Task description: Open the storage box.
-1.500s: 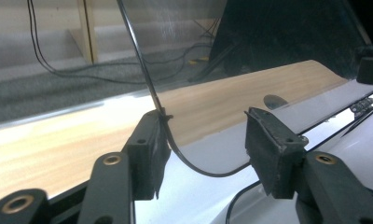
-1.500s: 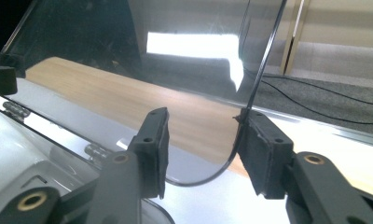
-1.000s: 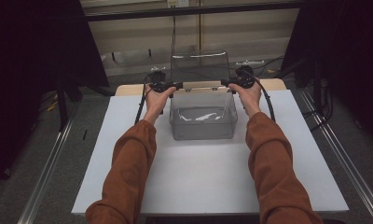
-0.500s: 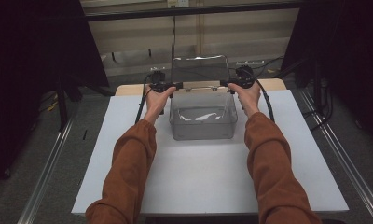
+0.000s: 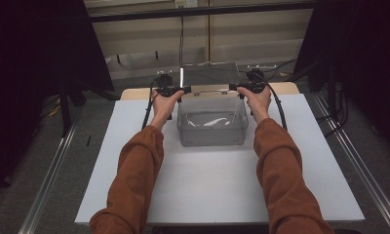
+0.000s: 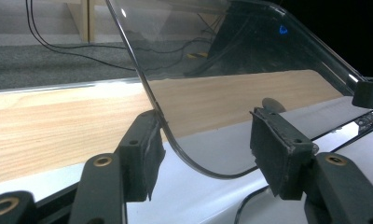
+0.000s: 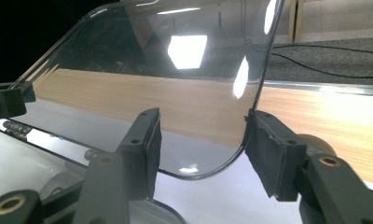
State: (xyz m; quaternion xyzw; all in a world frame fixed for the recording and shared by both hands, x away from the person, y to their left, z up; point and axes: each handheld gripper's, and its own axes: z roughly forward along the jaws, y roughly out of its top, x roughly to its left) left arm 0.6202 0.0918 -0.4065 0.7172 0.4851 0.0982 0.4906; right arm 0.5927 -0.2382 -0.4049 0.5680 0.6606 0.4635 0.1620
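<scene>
A clear box (image 5: 212, 127) sits on the white counter (image 5: 134, 161), its hinged lid (image 5: 208, 74) raised behind it. The left gripper (image 5: 176, 90) and right gripper (image 5: 242, 88) flank the lid's corners, fingers (image 6: 139, 156) apart around its edge, unclamped, probably to steady it evenly.

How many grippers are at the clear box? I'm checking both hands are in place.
2: the left gripper at the left end of the raised clear lid, the right gripper at its right end, fingers apart.
</scene>
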